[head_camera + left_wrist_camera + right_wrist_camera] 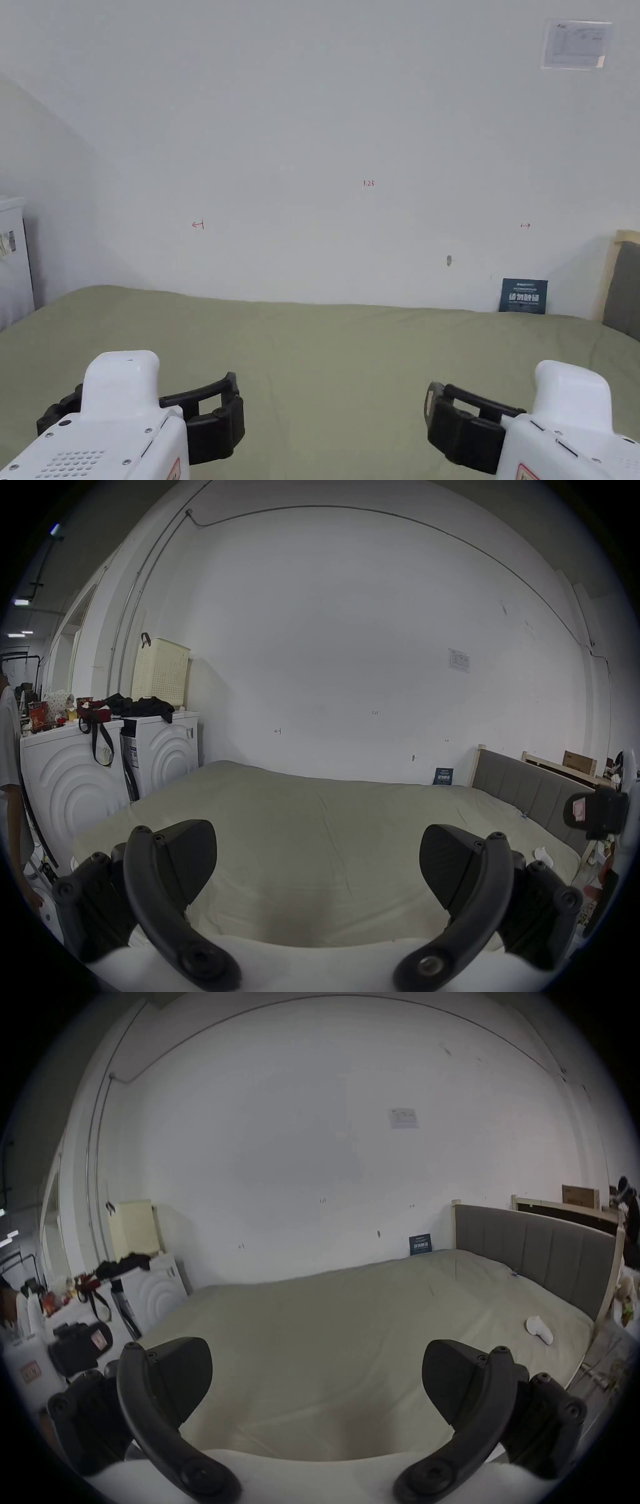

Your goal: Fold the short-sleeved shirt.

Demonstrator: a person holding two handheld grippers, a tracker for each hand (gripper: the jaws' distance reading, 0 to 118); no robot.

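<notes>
So, going left to right: two washers [114, 767] stand on the far left past the bed's edge, with a cream hamper [161, 672] on top and a pile of dark clothes [142, 705] beside a red bag [91, 714]. If the shirt is anywhere, my guess is it's in that pile, but I honestly can't tell from here. Nothing that looks like a shirt is lying on the bed [325, 356], just the olive sheet with a few creases.

Left tongs [231, 406] hover low over the near-left part of the bed, jaws spread wide apart with nothing between them. In the left gripper view it's the same: both jaws well apart, bare sheet in the gap.

Right tongs [431, 412] hover over the near-right part of the bed, also released and empty. The right gripper view also catches a small white gadget [539, 1329] lying on the sheet near the grey headboard [533, 1255], and a dark card [524, 295] propped at the wall.

As for the relation that matters: if the shirt really is in that dark pile, it lies off to the left of both tongs, so the left one is nearer. Can't say anything about its long axis until it's spread out. I'd say folding hasn't started, and fetching the shirt comes first.
</notes>
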